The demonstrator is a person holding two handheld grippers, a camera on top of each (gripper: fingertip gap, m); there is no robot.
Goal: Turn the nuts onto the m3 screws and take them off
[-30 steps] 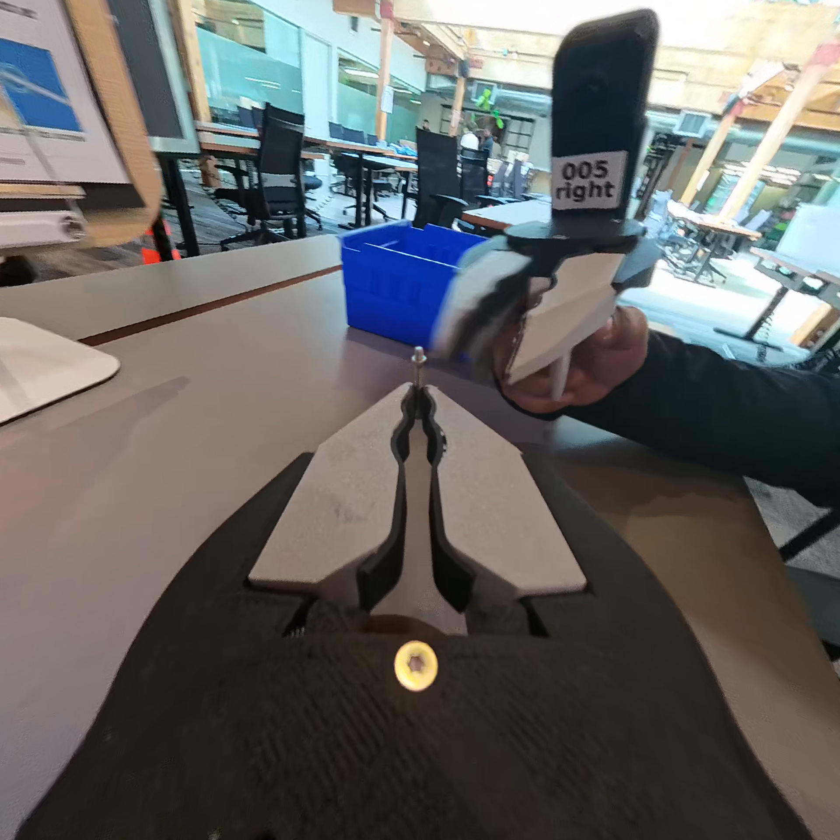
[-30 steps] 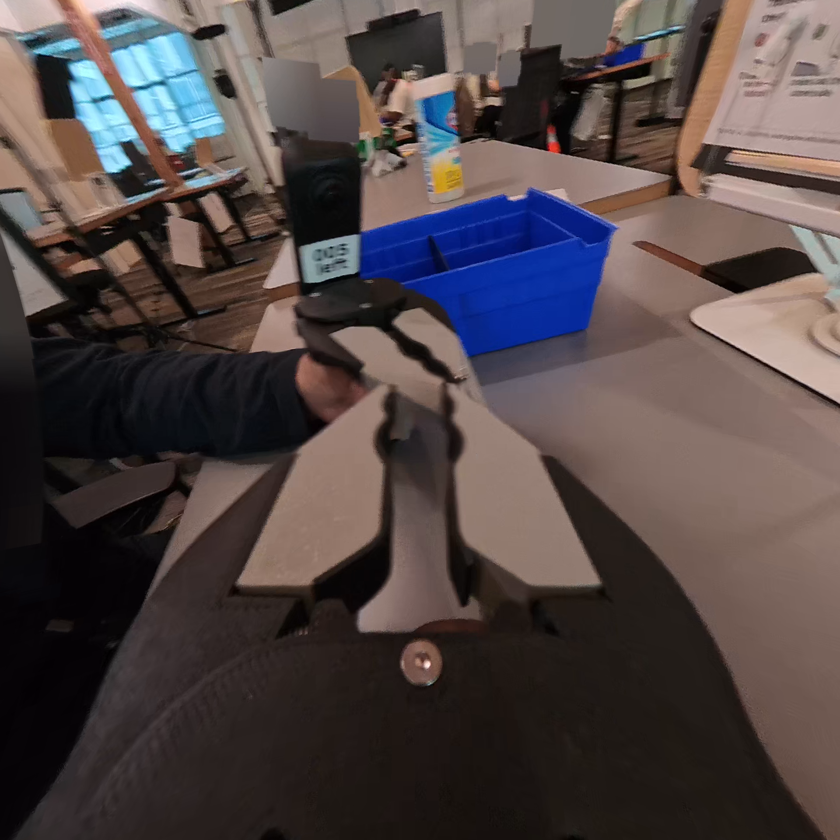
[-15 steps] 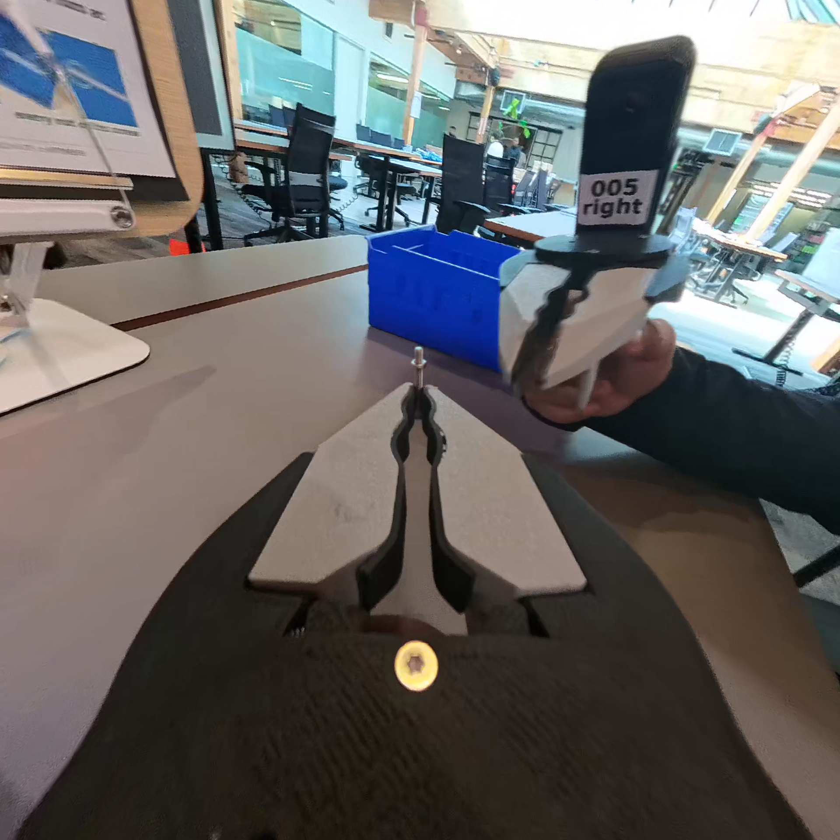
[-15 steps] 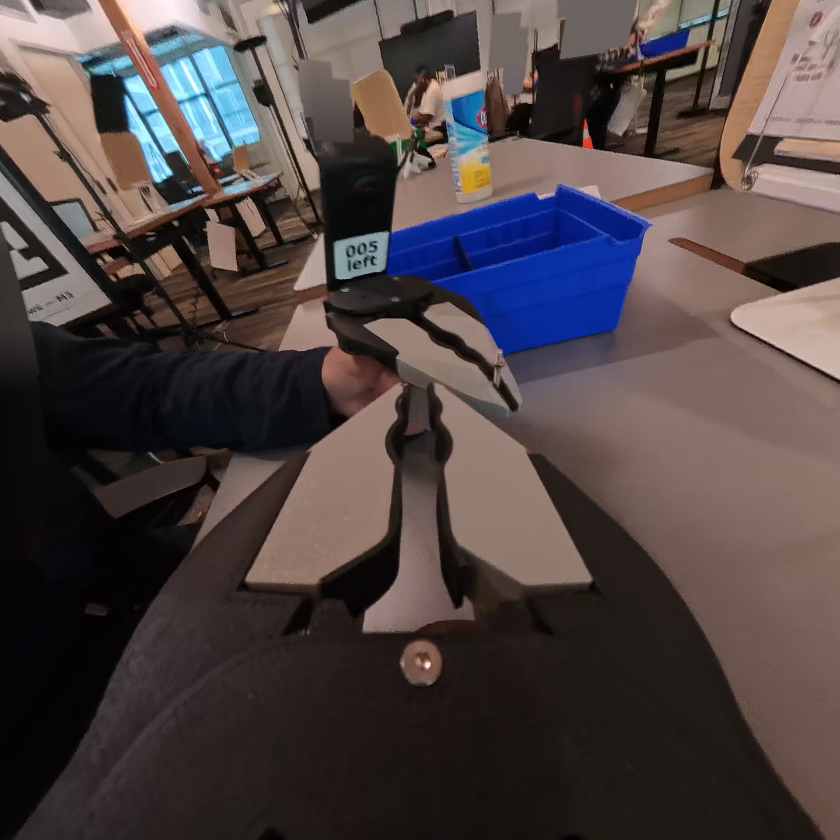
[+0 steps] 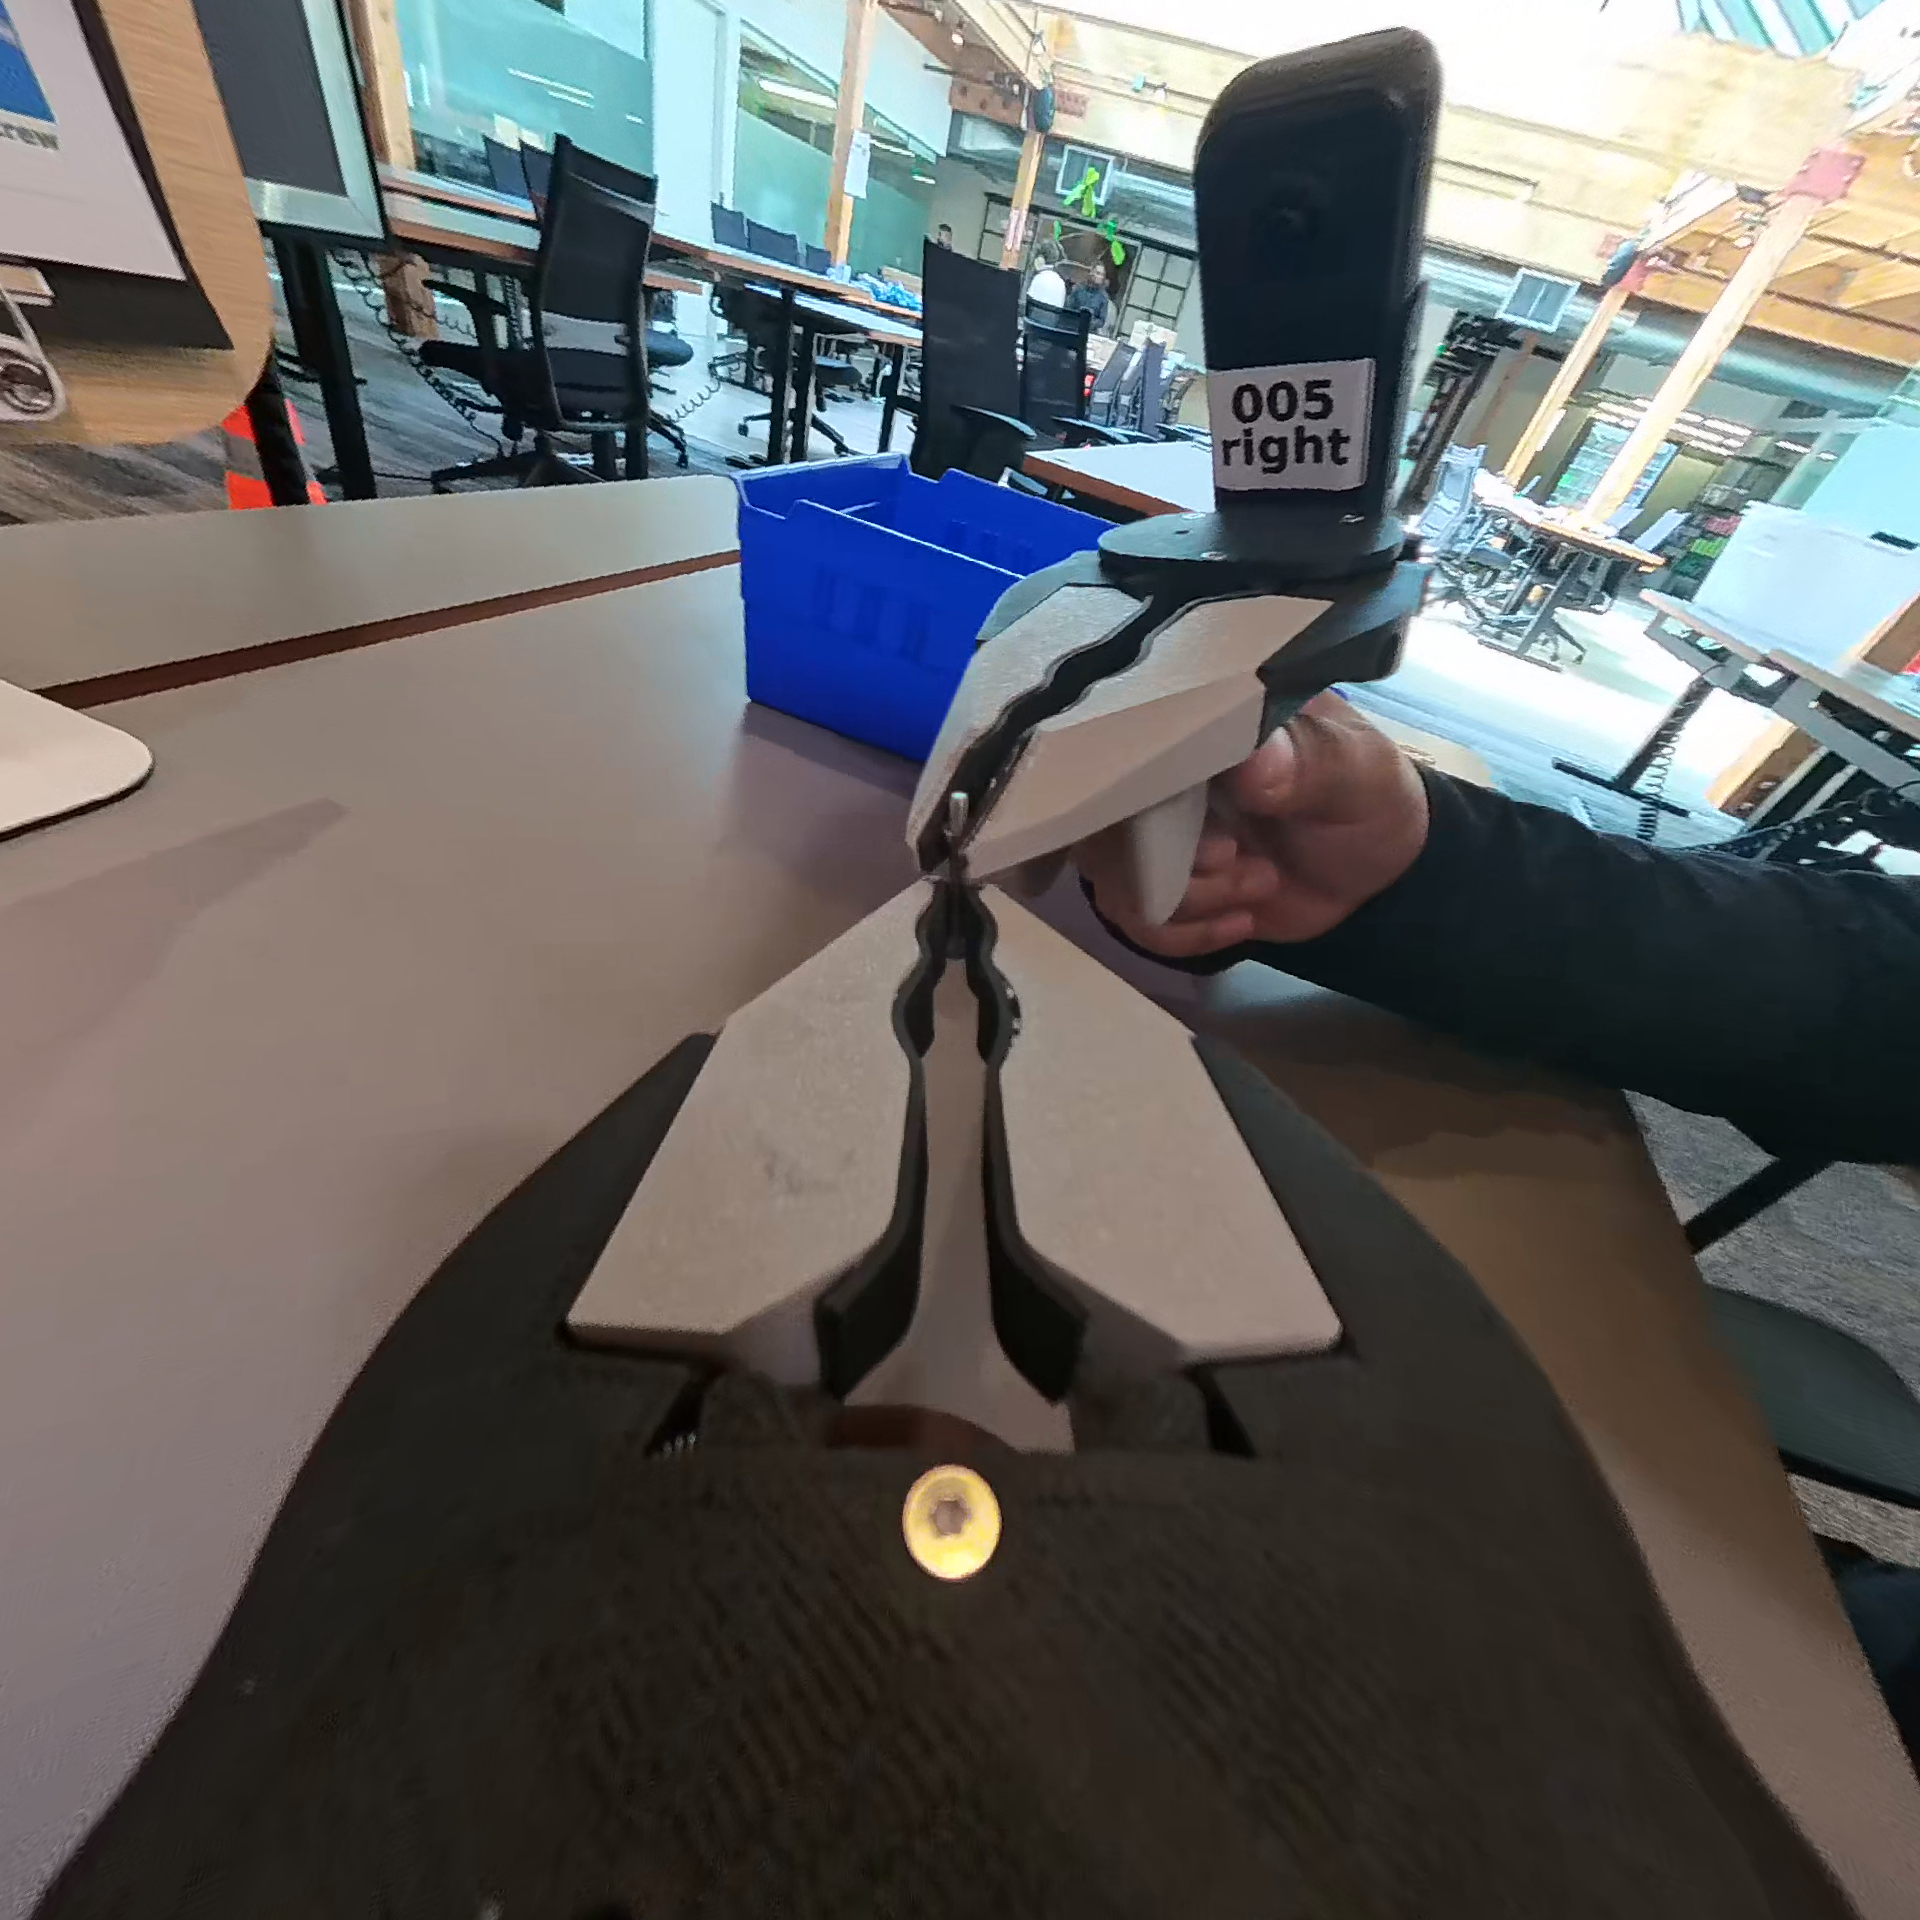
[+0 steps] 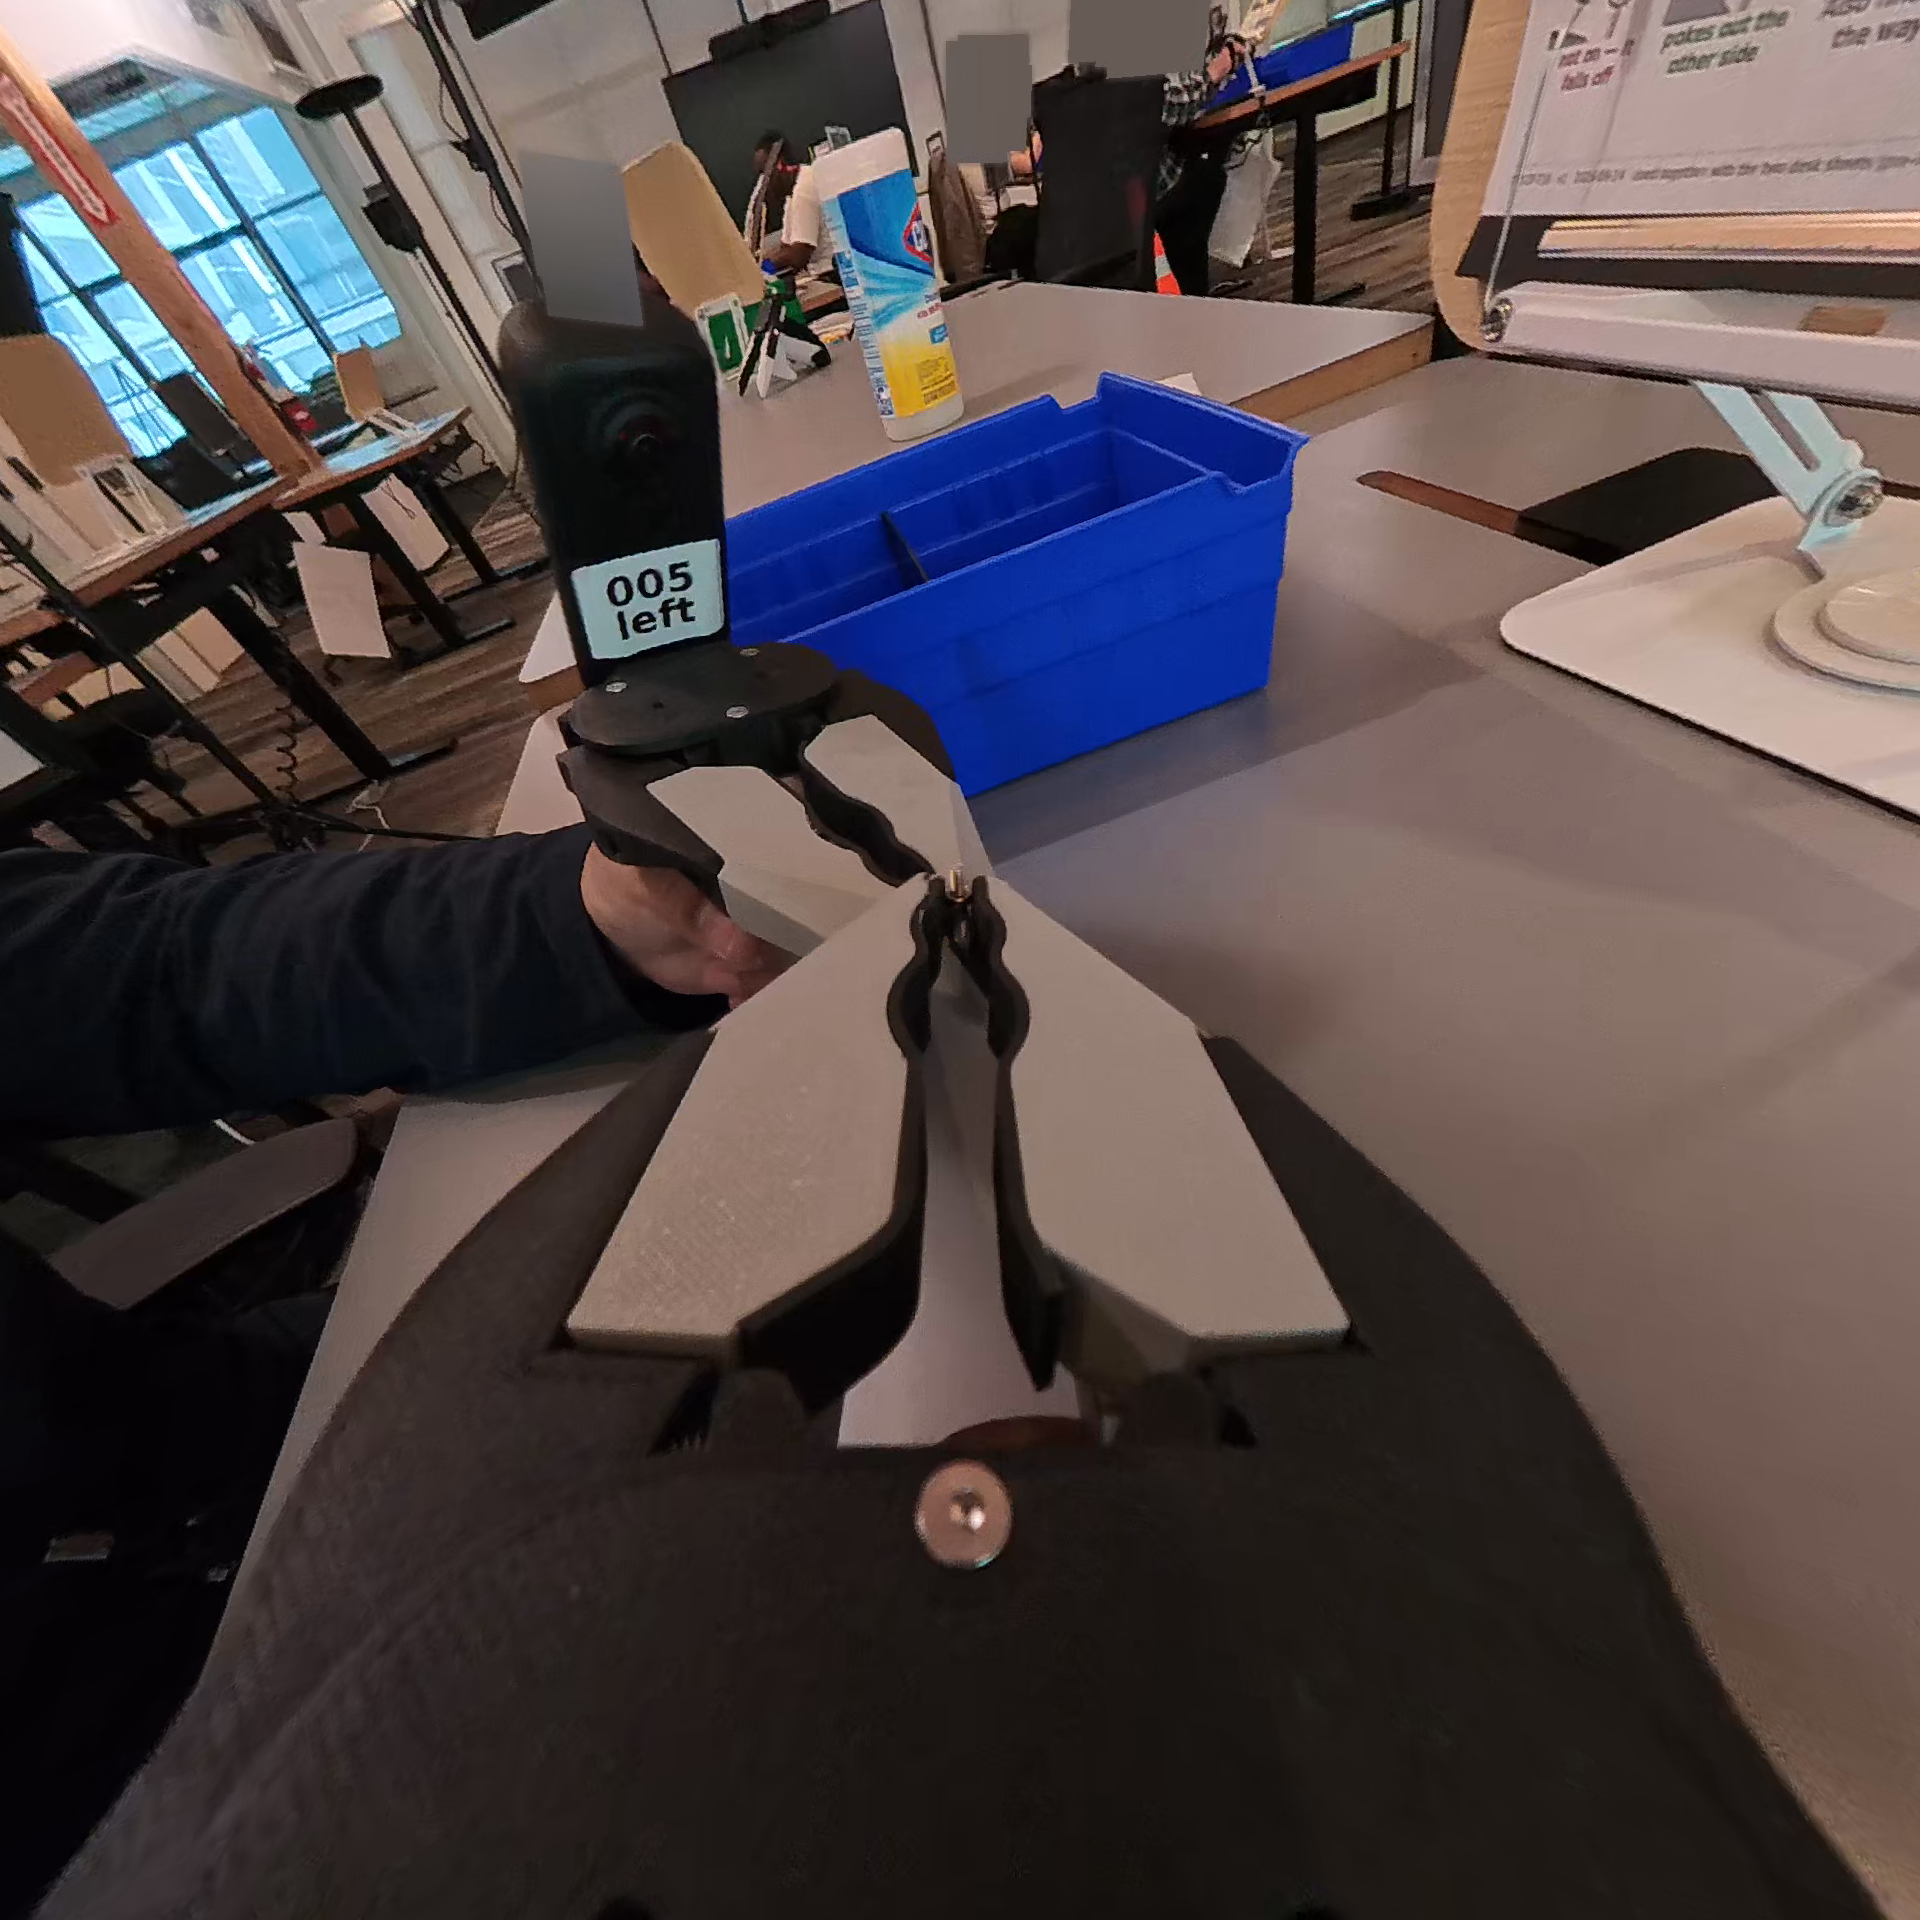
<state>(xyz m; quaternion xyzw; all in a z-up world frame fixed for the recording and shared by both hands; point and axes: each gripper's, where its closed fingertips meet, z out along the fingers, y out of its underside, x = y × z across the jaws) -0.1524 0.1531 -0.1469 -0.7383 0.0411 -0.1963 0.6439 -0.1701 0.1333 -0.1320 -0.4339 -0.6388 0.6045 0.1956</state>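
My left gripper is shut on a small silver M3 screw that stands upright out of its tips, a little above the grey table. My right gripper is shut and has a small brass-coloured nut at its tips, held against the top of the screw. The two grippers meet tip to tip. The right gripper also shows in the left wrist view, and the left gripper in the right wrist view. Each is held by a hand in a dark sleeve.
A blue divided bin stands on the table just beyond the grippers and also shows in the left wrist view. A white stand base lies to one side. A wipes canister stands on the far table. Left and right tips are no more than a few centimetres apart.
My right gripper has come in from the side and lowered until its tips meet the screw held by my left gripper. The left gripper has kept hold of the screw.
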